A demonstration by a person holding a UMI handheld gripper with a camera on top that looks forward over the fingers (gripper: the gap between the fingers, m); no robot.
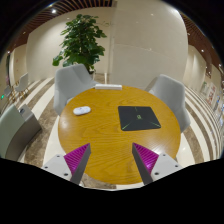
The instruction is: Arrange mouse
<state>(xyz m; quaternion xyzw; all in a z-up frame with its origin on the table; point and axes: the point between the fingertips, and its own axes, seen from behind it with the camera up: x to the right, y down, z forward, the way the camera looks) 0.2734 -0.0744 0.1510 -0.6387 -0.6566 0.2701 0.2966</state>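
A white mouse (81, 110) lies on the round wooden table (105, 140), near its far left rim. A dark square mouse mat (138, 118) lies flat on the right half of the table, well apart from the mouse. My gripper (112, 160) hovers over the near edge of the table, open, with nothing between its magenta pads (76, 157). Both the mouse and the mat are beyond the fingers, the mouse ahead to the left and the mat ahead to the right.
Grey chairs ring the table: one at the far left (70, 80), one at the far right (167, 94), one at the near left (14, 130). A potted green plant (82, 38) stands behind the table by a pale wall.
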